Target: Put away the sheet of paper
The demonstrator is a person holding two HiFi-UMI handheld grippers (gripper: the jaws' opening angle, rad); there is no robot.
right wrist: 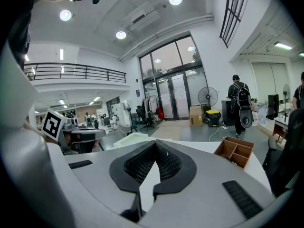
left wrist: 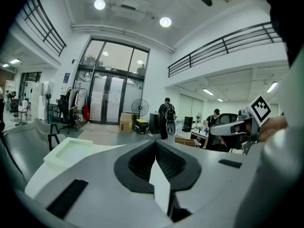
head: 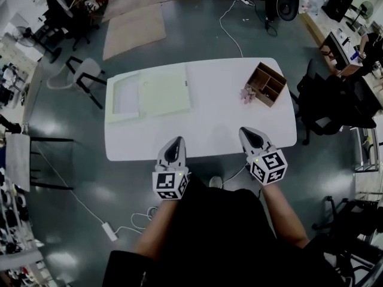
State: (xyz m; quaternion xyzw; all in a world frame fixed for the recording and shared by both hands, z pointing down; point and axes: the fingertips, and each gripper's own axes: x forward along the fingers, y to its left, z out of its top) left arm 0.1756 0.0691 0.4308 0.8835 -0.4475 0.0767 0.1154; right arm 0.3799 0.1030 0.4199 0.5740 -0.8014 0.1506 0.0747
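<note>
**Head view:** A white table [head: 203,130] fills the middle. At its 10 o'clock lies an open pale green case [head: 164,90]. A white rectangle that seems to be the sheet of paper [head: 126,97] rests in the case's shallow left half. At 2 o'clock stands a wooden organiser [head: 267,83], with a small pink thing [head: 246,93] touching its near-left corner. The left gripper [head: 175,142] sits over the near edge at 7 o'clock and the right gripper [head: 249,133] at 5 o'clock. Both are well apart from the case.

**Left gripper view:** The claw is pressed together at the tips, with nothing pinched and only bare tabletop showing behind. The case lies at 9 o'clock and the other gripper at 3 o'clock.

**Right gripper view:** This claw is also pressed together and empty. The organiser sits at 3 o'clock, and the case is farther off at 11 o'clock.
</note>
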